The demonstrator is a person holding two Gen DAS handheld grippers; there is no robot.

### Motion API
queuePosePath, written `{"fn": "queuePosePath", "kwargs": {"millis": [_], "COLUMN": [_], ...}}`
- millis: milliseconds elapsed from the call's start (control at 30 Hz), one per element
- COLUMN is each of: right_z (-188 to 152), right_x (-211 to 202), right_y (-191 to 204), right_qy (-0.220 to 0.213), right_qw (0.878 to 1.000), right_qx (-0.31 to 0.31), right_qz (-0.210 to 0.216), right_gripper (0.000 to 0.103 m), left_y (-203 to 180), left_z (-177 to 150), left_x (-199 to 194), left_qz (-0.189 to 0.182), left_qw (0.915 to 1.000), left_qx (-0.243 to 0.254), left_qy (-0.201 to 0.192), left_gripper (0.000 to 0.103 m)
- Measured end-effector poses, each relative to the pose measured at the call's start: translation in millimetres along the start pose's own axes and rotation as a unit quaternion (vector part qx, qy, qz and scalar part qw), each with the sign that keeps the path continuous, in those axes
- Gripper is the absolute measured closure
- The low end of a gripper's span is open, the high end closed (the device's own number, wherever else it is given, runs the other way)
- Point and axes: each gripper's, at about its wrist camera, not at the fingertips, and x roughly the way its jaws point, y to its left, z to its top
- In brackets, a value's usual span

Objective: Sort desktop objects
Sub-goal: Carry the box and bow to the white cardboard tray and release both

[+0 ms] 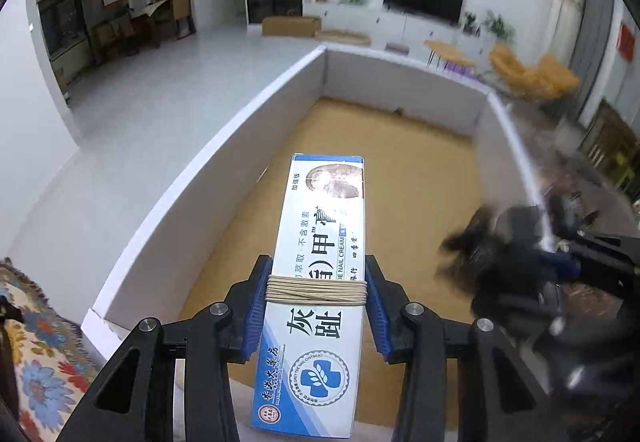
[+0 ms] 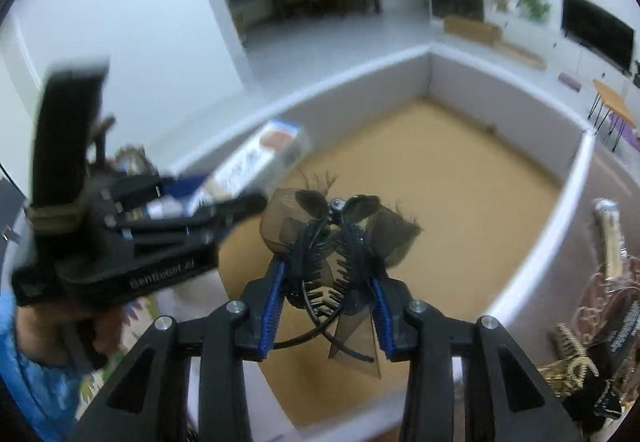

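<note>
Both tongs' loads over box point(image 1: 208, 178), nothing inside.

Left gripper point(image 1: 316, 294) angled downward, blue pads clamped tight on a load; right gripper point(image 2: 330, 282) alongside, tilted down, jaws pinching theirs too.

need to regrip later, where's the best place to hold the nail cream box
Across its two long narrow sides at mid-length, near the rubber-band wrap, coming from the logo end, as the left gripper does. The nail cream box is long and flat-sided, so the pads seat squarely.
</note>
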Motion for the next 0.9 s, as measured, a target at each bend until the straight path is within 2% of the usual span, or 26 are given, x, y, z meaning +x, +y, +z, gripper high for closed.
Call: {"fn": "queuePosePath", "kwargs": {"millis": [33, 67, 100, 133, 167, 233, 467, 700, 767, 833, 900], "right_z": [-2, -5, -8, -11, -14, -20, -43, -54, -54, -55, -63], "right_x": [11, 18, 23, 25, 26, 33, 43, 37, 23, -9, -38], "right_y": [3, 7, 11, 15, 19, 26, 24, 18, 11, -4, -18], "right_qy": [0.015, 0.025, 0.030, 0.031, 0.028, 0.035, 0.048, 0.045, 0.008, -0.044, -0.083], "right_qw": [1.000, 0.999, 0.998, 0.997, 0.996, 0.992, 0.979, 0.978, 0.983, 0.987, 0.985], "right_qx": [-0.010, -0.023, -0.038, -0.051, -0.064, -0.092, -0.144, -0.140, -0.119, -0.080, -0.057], "right_qz": [-0.016, -0.032, -0.041, -0.047, -0.058, -0.082, -0.135, -0.148, -0.140, -0.133, -0.137], "right_gripper": [0.050, 0.029, 0.021, 0.016, 0.016, 0.016, 0.016, 0.019, 0.014, 0.000, 0.000], "left_y": [-1, -1, -2, -7, -9, -15, -35, -43, -38, -33, -34], "left_z": [-1, -4, -6, -9, -12, -19, -27, -26, -26, -28, -30], "left_x": [7, 11, 16, 19, 23, 30, 42, 46, 41, 28, 8], "left_qz": [0.007, 0.012, 0.017, 0.022, 0.025, 0.040, 0.093, 0.076, 0.076, 0.072, 0.051], "left_qw": [0.9999, 0.9997, 0.9995, 0.9991, 0.9987, 0.9971, 0.9895, 0.9931, 0.9946, 0.9961, 0.9965], "left_qx": [0.005, 0.010, 0.016, 0.024, 0.031, 0.049, 0.102, 0.088, 0.071, 0.042, 0.021], "left_qy": [0.011, 0.017, 0.023, 0.027, 0.031, 0.041, 0.041, 0.018, 0.000, -0.028, -0.063], "left_gripper": [0.058, 0.057, 0.057, 0.052, 0.042, 0.032, 0.032, 0.032, 0.028, 0.028, 0.027]}}
